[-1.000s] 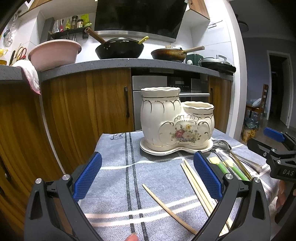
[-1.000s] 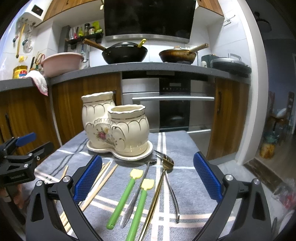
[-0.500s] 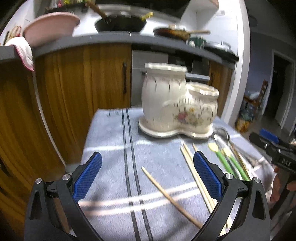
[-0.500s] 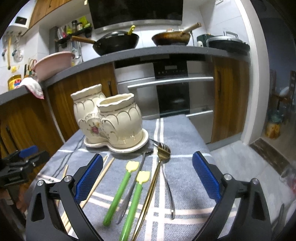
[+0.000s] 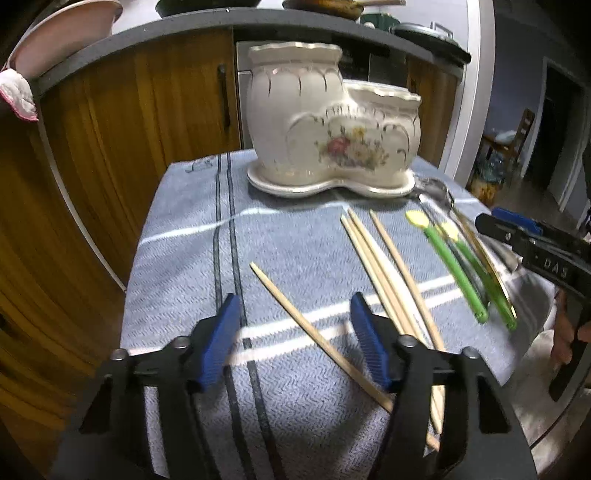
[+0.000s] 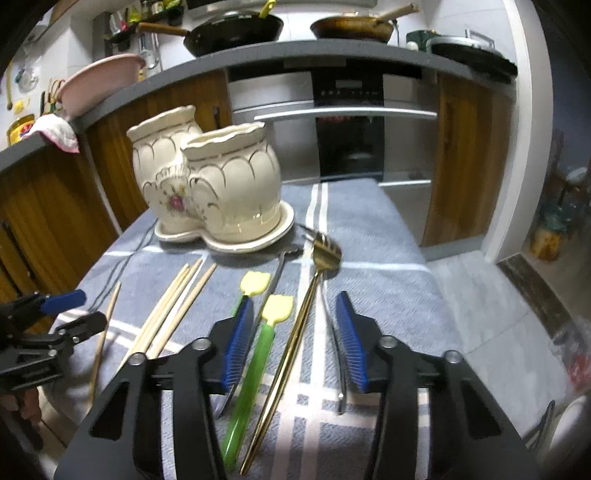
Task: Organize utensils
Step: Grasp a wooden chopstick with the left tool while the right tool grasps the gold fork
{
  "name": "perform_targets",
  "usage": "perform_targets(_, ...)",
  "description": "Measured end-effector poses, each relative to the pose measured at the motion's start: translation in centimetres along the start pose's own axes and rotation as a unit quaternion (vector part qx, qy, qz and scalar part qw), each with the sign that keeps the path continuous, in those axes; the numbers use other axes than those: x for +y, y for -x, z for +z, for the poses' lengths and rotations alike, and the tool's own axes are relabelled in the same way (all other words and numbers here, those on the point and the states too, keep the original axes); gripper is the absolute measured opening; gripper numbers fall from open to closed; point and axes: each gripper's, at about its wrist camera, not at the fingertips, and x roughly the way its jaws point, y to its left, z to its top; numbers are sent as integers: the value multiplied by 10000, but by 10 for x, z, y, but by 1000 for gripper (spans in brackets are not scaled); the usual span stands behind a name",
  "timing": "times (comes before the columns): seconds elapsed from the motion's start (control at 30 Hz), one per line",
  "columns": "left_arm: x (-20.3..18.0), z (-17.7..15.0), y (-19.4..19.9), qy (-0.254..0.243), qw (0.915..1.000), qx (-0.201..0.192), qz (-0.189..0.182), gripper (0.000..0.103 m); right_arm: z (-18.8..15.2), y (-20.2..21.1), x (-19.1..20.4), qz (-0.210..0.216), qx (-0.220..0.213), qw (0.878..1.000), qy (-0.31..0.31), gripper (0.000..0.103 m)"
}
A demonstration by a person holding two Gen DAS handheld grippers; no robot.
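Striped cloth [image 5: 303,254], holder [image 5: 332,129], chopsticks [image 5: 384,266].

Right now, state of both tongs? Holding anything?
Left tongs: open, holding nothing; a single chopstick lies between the fingers.
Right tongs: open, holding nothing; gold fork and one green utensil lie between the fingers.

A pink basin [image 6: 96,82], wok [image 6: 236,34] and perhaps a frying pan [image 6: 351,28] sit on the counter [image 6: 332,51].

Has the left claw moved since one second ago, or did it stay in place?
Yes. The left claw has dipped forward and down toward the lone chopstick; the ceramic holder looms larger, and its jaws have narrowed.
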Motion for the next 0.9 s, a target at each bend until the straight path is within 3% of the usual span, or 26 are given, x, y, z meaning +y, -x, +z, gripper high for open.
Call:
perform_targets(0.07,1,-1,-4,20,9999,98,-60,49,0,-5,0,-10,132,9999,-20,32)
perform_targets(0.13,1,-3,-8,16,9997,206,-103,36,0,-12,0,-17,257,9997,-41,27)
perform_targets(0.53,0,13,-22,-320,9984,398,-255,15,13,-38,-11,-85,621,9971,-442,19)
perform_targets(0.9,-2,36,-39,-752,9926,687,-660,12,25,-54,-14,-135,730,9955,-582,10)
